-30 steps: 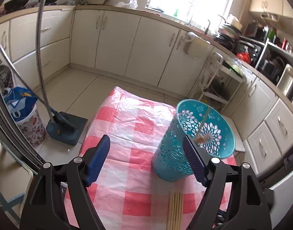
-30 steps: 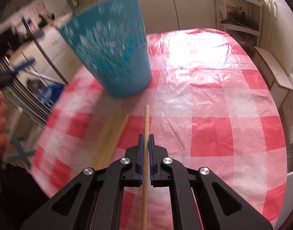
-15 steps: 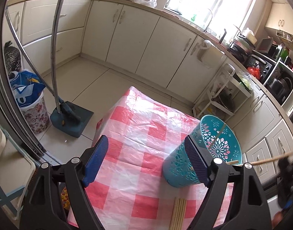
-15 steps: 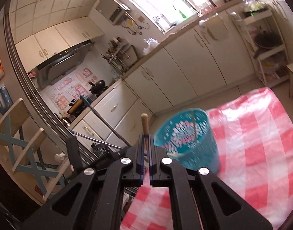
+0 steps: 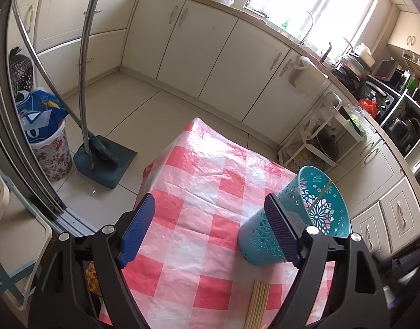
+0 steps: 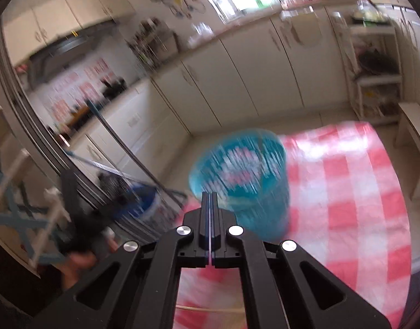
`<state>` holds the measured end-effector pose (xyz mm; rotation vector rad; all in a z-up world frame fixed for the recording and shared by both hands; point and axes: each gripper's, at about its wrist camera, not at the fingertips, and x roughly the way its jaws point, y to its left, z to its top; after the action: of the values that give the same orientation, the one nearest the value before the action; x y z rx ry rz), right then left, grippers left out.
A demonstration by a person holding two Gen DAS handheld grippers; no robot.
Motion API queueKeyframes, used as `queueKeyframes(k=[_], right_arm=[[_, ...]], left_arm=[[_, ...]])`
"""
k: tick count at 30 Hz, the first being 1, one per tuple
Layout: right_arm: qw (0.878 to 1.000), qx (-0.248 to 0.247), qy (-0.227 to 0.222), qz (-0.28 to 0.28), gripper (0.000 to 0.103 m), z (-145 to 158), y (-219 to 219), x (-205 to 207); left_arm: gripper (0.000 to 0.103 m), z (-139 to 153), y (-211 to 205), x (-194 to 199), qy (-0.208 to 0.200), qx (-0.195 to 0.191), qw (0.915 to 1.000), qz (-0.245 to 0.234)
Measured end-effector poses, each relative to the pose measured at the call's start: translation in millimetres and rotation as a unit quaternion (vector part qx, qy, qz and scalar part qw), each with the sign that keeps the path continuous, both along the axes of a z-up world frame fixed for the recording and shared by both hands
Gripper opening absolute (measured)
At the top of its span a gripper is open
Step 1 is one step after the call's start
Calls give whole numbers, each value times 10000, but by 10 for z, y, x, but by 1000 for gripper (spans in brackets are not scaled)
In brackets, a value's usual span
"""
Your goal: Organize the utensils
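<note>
Home kitchen, cream cabinets, sink tap, checked tablecloth

tablecloth: red-white check | holder: teal, floral cutouts | chopsticks: pale wood | pads: blue

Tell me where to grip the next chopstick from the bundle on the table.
Probably take an outer stick of the chopstick bundle near its far end, from above with jaws straddling it: the sticks lie flat and tight together, so only an outer one offers a free side.

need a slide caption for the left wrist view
Open left claw above the red-checked tablecloth, beside a teal cutout basket holding one chopstick, more chopsticks lying below.
</note>
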<state>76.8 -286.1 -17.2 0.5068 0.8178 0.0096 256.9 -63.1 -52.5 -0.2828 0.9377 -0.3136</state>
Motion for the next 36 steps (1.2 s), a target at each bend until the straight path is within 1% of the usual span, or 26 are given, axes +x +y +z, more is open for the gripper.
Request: queueKeyframes(k=[1, 2, 3, 5, 6, 7, 8, 9, 10, 11, 13, 15, 17, 19, 20, 21, 22, 23, 25, 27, 28, 29, 32, 34, 36], right_arm=[[9994, -75, 319, 78, 1, -185, 45, 6], [9985, -115, 505, 179, 1, -310, 94, 10], [9969, -181, 654, 403, 1, -427, 176, 16], [9892, -551, 837, 1073, 2, -580, 463, 30], [9836, -674, 887, 1422, 7, -630, 613, 22], [9781, -714, 890, 1742, 16, -656, 743, 7], [9685, -880, 797, 2190, 40, -666, 943, -43], [9613, -1054, 720, 2440, 48, -661, 1058, -86], [9465, -1280, 691, 2881, 48, -668, 1237, -149], [9394, -1318, 705, 3086, 48, -672, 1320, -184], [9202, -1366, 750, 3591, 48, -698, 1475, -264], [8956, -1691, 813, 4033, 48, -748, 1620, -380], [8752, -1929, 897, 4345, 48, -817, 1734, -457], [8560, -2026, 925, 4665, 48, -873, 1841, -531], [8484, -2108, 928, 4767, 48, -901, 1890, -554], [8380, -2181, 942, 4912, 48, -934, 1940, -576], [8317, -2293, 939, 4969, 48, -961, 1973, -581], [8298, -2397, 990, 4942, 48, -992, 1967, -563], [8348, -2381, 1110, 4838, 48, -1075, 1933, -479], [8530, -2046, 1084, 4678, 48, -1088, 1839, -382], [8593, -1954, 1063, 4605, 48, -1075, 1798, -352], [8692, -1828, 1006, 4483, 48, -1064, 1735, -313], [8818, -1775, 1056, 4240, 48, -1089, 1585, -233], [8867, -1861, 1136, 4077, 48, -1150, 1500, -193], [8940, -1850, 1108, 3927, 48, -1160, 1436, -159]], left_arm=[[78, -6, 10, 4, 15, -5, 10000, 13], [78, -14, 19, 9, 42, -19, 10000, 29], [78, -22, 27, 14, 57, -21, 10000, 40], [78, -40, 56, 38, 102, -9, 9999, 54], [78, -46, 87, 54, 117, 5, 9999, 103], [78, -52, 144, 81, 141, 4, 9997, 186], [78, -56, 199, 109, 156, -14, 9995, 263], [78, -59, 241, 126, 166, -28, 9993, 335], [78, -66, 314, 158, 198, -56, 9987, 459], [78, -73, 373, 182, 235, -99, 9982, 545], [78, -92, 442, 213, 309, -181, 9973, 648], [78, -105, 487, 235, 359, -253, 9966, 699], [78, -103, 484, 235, 354, -261, 9966, 700], [78, -106, 464, 225, 336, -245, 9970, 654], [78, -107, 456, 220, 338, -242, 9971, 633], [78, -109, 455, 215, 341, -248, 9972, 616], [78, -111, 455, 213, 346, -254, 9972, 610], [78, -113, 456, 214, 354, -256, 9972, 611], [78, -121, 470, 218, 363, -267, 9970, 630], [78, -123, 482, 221, 371, -288, 9968, 650], [78, -124, 483, 224, 373, -285, 9967, 655], [78, -122, 482, 224, 376, -281, 9968, 649], [78, -121, 473, 220, 383, -287, 9970, 615], [78, -120, 461, 223, 394, -274, 9971, 594], [78, -127, 453, 222, 399, -260, 9972, 582]])
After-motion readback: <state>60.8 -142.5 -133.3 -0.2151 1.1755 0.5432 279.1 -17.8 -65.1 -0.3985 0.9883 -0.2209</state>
